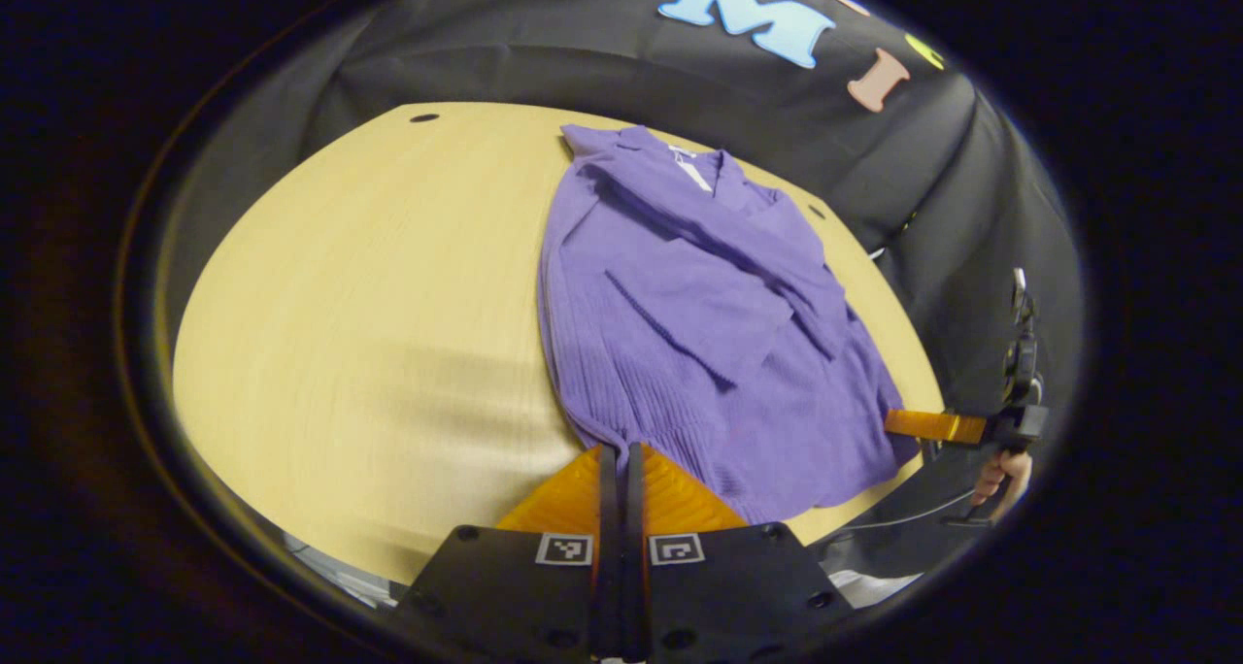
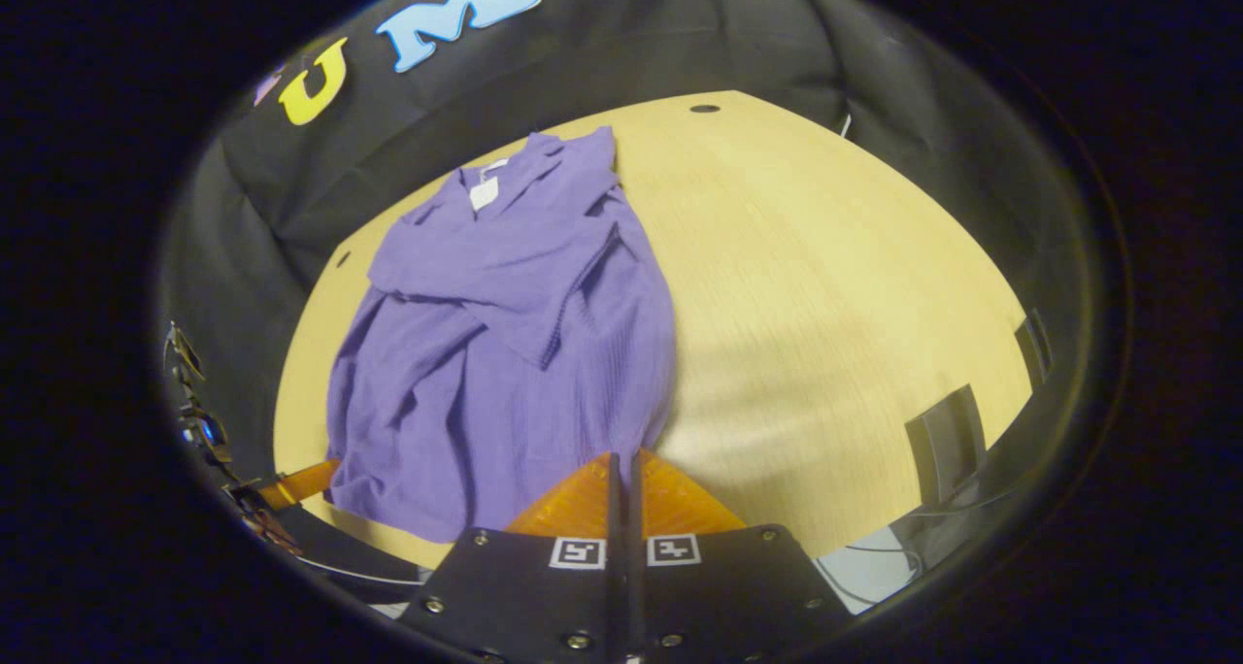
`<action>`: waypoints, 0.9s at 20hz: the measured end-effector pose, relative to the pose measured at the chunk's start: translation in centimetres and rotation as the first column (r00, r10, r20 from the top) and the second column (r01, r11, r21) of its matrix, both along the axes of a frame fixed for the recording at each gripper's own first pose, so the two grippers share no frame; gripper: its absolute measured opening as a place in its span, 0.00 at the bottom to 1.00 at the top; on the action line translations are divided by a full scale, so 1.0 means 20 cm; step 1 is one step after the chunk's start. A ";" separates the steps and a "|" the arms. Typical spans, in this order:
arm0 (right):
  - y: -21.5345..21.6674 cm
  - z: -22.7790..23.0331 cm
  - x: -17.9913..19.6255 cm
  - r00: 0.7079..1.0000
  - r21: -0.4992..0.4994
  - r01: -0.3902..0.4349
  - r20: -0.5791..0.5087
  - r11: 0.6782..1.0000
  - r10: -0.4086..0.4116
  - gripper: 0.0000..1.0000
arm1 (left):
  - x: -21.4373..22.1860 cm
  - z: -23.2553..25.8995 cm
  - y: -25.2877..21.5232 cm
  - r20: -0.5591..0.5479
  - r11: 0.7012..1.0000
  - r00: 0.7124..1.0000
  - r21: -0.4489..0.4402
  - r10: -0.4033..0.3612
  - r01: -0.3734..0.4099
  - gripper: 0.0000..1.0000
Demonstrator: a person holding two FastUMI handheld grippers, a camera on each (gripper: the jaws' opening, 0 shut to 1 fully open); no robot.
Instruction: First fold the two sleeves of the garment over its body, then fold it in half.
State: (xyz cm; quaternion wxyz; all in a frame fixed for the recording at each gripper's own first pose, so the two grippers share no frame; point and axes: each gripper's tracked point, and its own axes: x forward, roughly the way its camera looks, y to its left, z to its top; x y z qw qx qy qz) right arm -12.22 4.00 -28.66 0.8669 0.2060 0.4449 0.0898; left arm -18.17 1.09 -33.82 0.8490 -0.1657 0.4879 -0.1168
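Your left gripper [image 1: 621, 470] at the bottom of the left gripper view and your right gripper [image 2: 622, 475] at the bottom of the right gripper view each have their fingers closed at the garment's hem, though whether cloth is pinched between them I cannot tell. The purple garment [image 1: 680, 324] lies on the table [image 1: 369, 305], right of centre there. Both sleeves look already crossed over its body, so the fold in half seems left; the small white tag [image 2: 483, 193] at the collar is too small to read.
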 end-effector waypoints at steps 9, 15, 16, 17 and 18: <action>-0.08 0.51 0.34 0.980 0.167 -0.097 0.186 0.981 0.065 0.01 | 0.39 0.49 -0.12 0.140 0.978 0.974 -0.132 0.177 -0.159 0.06; -0.09 0.70 0.58 0.952 0.171 -0.197 0.269 0.965 0.147 0.01 | 0.69 0.76 -0.20 0.259 0.968 0.937 -0.144 0.236 -0.204 0.07; -0.09 0.73 0.62 0.948 0.180 -0.201 0.282 0.963 0.145 0.01 | 0.76 0.80 -0.21 0.281 0.969 0.931 -0.147 0.232 -0.198 0.06; -0.08 0.77 0.66 0.945 0.187 -0.200 0.297 0.962 0.139 0.01 | 0.83 0.85 -0.22 0.309 0.970 0.923 -0.154 0.228 -0.188 0.07; -0.09 0.80 0.71 0.944 0.189 -0.189 0.306 0.964 0.125 0.01 | 0.90 0.89 -0.22 0.328 0.970 0.917 -0.157 0.228 -0.185 0.07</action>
